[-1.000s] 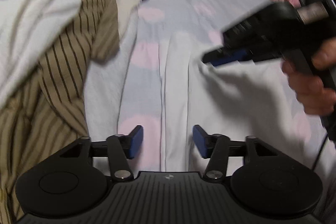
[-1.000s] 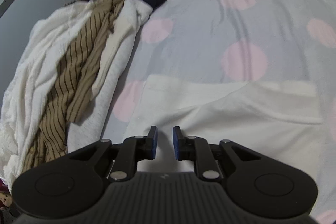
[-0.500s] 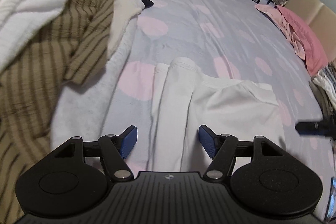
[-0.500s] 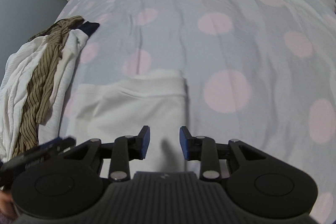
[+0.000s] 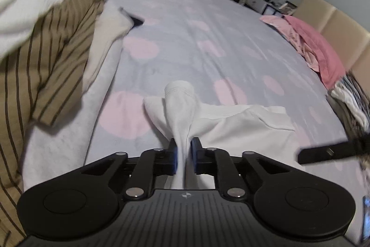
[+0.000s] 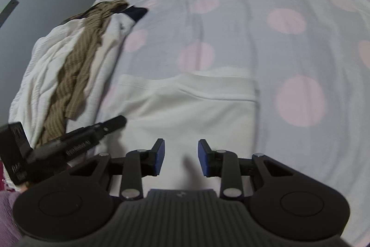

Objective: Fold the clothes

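- Left wrist view: left gripper (image 5: 184, 155) clamped on a bunched ridge of the white garment (image 5: 242, 126); fabric rises between the blue pads (image 5: 193, 155) and runs forward to a hemmed end.
- Rest of the white garment lies flat on the bedsheet (image 5: 208, 34), lilac with pink dots, spreading right of the jaws.
- Pile of clothes at left: brown striped shirt (image 5: 48, 54) draped over white pieces; a dark scrap at its far edge.
- Pink clothes (image 5: 316, 50) heaped at the far right by a beige headboard (image 5: 342, 27).
- Tip of the right gripper (image 5: 323, 152) enters from the right edge, blurred, over the garment's right side.
- Right wrist view: right gripper (image 6: 181, 157) with jaws apart, nothing between them, hovering above the white garment (image 6: 189, 108).
- Garment lies on the bedsheet (image 6: 277, 4), folded edge across its far side.
- Left gripper (image 6: 99, 131) reaches in from the left, tip at the garment's left edge.
- Striped shirt (image 6: 76, 71) and white pile sit left, just beside the garment.
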`<state>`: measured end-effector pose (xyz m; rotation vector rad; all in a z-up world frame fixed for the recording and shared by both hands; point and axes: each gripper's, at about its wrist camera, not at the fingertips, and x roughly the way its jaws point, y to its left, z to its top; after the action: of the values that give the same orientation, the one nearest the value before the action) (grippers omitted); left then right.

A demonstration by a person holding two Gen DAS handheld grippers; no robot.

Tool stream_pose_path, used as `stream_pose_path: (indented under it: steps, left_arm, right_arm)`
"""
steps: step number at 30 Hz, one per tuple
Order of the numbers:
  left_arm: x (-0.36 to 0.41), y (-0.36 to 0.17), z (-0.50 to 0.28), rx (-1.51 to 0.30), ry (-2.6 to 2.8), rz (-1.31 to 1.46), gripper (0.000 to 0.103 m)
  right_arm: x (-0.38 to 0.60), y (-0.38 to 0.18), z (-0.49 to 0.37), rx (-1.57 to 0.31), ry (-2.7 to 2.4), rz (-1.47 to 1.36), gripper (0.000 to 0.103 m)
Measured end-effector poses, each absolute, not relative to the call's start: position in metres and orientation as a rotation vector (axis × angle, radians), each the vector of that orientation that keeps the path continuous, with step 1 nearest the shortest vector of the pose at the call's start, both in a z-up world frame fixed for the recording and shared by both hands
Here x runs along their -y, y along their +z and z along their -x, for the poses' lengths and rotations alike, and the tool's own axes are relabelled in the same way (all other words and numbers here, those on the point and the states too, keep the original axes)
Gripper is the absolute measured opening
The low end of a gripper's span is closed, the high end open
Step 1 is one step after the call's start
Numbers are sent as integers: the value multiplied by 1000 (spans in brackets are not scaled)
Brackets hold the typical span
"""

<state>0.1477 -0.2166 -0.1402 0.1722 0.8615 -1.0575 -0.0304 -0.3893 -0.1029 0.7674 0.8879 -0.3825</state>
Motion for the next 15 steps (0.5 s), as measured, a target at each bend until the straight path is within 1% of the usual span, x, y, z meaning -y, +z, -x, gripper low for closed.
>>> stream_pose_path:
  steps: [4, 5, 7, 9, 11, 15]
  left_arm:
    - [226, -127, -119, -736, -1108, -292, 7]
    - [227, -125, -114, -727, -1127, -297, 6]
    - [229, -121, -103, -707, -1166, -307, 6]
    - [232, -119, -95, -697, -1189, -314, 6]
    - [235, -119, -89, -686, -1201, -324, 6]
    - [238, -122, -74, -631, -1223, -396, 6]
  right_arm:
    - [389, -99, 7, -868, -338, -831, 37]
    - [389, -98, 1, -860, -328, -849, 40]
    - [390, -96, -10, -844, -311, -872, 43]
    - [389, -96, -16, -840, -304, -883, 51]
    - [390, -100, -20, -848, -300, -904, 56]
    - [394, -111, -22, -881, -330, -949, 56]
